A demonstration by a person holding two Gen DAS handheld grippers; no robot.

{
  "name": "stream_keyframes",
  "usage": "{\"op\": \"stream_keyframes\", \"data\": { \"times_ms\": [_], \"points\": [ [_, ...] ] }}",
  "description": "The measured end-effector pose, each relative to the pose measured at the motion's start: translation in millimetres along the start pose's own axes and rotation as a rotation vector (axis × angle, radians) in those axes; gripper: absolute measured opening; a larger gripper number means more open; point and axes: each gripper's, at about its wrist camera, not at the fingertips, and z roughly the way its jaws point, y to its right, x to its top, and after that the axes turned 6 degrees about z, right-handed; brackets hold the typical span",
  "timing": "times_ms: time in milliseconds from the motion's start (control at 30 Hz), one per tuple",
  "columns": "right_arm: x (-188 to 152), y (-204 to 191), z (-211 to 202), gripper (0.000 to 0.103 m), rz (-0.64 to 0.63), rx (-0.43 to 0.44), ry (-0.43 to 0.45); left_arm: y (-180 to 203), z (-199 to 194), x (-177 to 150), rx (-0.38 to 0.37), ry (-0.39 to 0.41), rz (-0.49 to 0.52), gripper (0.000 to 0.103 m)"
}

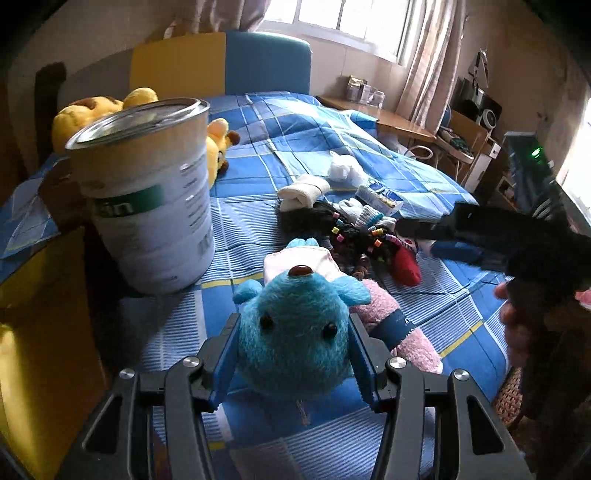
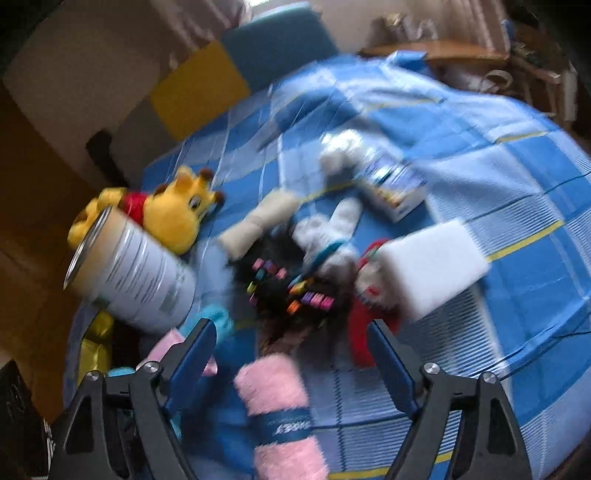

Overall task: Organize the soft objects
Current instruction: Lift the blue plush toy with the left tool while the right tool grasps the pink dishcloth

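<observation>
Left claw (image 1: pixel 293 354) grips the blue plush (image 1: pixel 295 332) by its head, just above the bed (image 1: pixel 424 177). Lift straight, then carry it to the tin (image 1: pixel 147 195) ahead-left. Your right claw (image 2: pixel 291 354) hangs open.

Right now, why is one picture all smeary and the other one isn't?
Right wrist view: motion blur smears everything, even the yellow plush and tin can. Left wrist view: sharp on the blue plush; the window glares white, and the fisheye lens bends the edges.
</observation>
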Motion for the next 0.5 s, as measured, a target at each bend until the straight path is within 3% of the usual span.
{"op": "stream_keyframes", "data": {
  "times_ms": [200, 500],
  "points": [
    [-14, -13, 26, 0.082, -0.061, 0.007, -0.169, -7, -17, -8, 0.013, 0.018, -0.025, 0.055],
    [-40, -34, 54, 0.080, -0.203, -0.085, -0.308, -47, -67, -26, 0.054, 0.084, -0.138, 0.056]
  ]
}}
